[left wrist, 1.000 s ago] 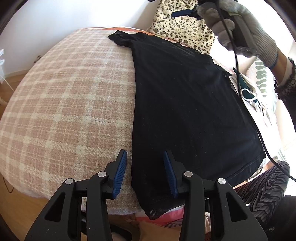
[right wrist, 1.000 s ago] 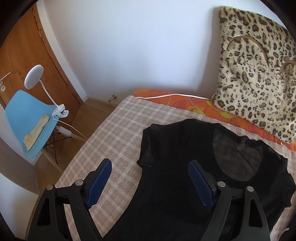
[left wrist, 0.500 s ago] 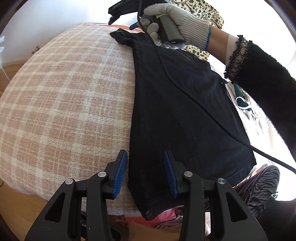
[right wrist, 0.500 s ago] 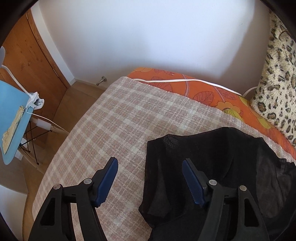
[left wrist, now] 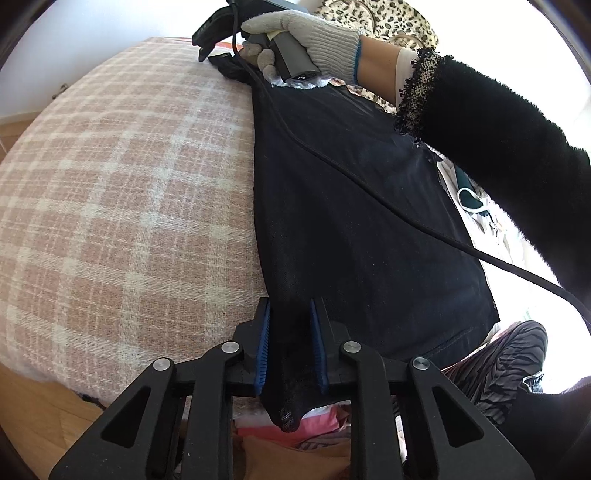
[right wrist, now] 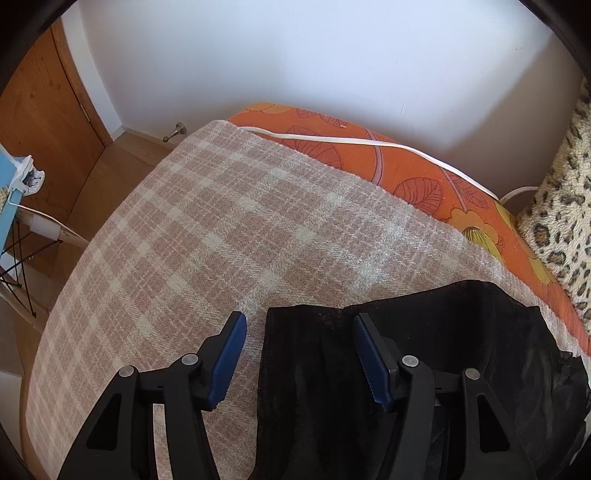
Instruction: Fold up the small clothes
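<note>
Garment: a black, slightly sheer top [left wrist: 362, 206] lay flat on the plaid blanket [left wrist: 122, 206] covering the bed, its hem corner hanging over the near edge.
Left gripper [left wrist: 290, 343]: jaws were closing, blue pads pinching the bunched hem corner.
Right gripper [right wrist: 299, 354]: jaws were closing around the sleeve at the far end, pads not yet touching it.
Left wrist view only: a gloved hand [left wrist: 306, 33], black sleeve [left wrist: 498, 155] and trailing cable [left wrist: 369, 188].
Right wrist view only: orange sheet [right wrist: 424, 177], white cord [right wrist: 351, 142], wooden door [right wrist: 40, 110].
</note>
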Demonstrator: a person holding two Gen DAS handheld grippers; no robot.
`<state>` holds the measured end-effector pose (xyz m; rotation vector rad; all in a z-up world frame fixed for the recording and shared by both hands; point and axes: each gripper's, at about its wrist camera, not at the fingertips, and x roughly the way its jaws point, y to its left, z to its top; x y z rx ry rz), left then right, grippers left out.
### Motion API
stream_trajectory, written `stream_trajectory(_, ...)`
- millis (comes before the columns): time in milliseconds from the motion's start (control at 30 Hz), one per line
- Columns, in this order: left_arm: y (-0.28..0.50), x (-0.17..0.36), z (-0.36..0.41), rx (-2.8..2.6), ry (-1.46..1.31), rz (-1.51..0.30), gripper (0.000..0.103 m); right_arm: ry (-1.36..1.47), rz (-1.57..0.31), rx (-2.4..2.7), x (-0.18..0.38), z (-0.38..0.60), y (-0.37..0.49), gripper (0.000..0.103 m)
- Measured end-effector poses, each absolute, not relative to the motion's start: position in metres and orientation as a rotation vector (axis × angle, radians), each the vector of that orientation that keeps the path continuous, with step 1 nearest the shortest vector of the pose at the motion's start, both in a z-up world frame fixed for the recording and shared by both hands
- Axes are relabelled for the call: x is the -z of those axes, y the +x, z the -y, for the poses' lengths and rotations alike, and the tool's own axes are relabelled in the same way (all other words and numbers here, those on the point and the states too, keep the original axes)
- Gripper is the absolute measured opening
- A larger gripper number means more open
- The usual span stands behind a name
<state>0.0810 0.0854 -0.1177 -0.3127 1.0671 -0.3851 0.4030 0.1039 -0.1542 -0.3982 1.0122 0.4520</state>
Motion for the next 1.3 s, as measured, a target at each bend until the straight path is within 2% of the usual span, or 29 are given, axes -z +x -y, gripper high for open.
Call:
stream_trajectory(33,0.081,0.118,-0.086,0.389,-0.317,-1.067,0.014,-0.411,-1.006,-0.449,0.155,-0.104,0.402,0.060)
stream_trajectory(167,0.080,0.119,-0.081,0.407,-0.330,-1.064,0.007,-0.451,-0.975,-0.442,0.153,-0.106,0.398,0.028)
stream_trajectory(300,0.079,0.118,-0.075,0.415,-0.336,-1.054,0.005,-0.469,-0.968,-0.426,0.151,-0.105,0.400,0.004)
stream_trajectory(800,0.079,0.096,-0.044,0.494,-0.269,-0.962,0.003,-0.311,-0.885,-0.426,0.098,-0.041,0.403,0.002)
stream_trajectory(1300,0.078,0.090,0.032,0.639,-0.137,-0.952,0.003,-0.195,-0.816,-0.295,0.072,0.087,0.398,0.002)
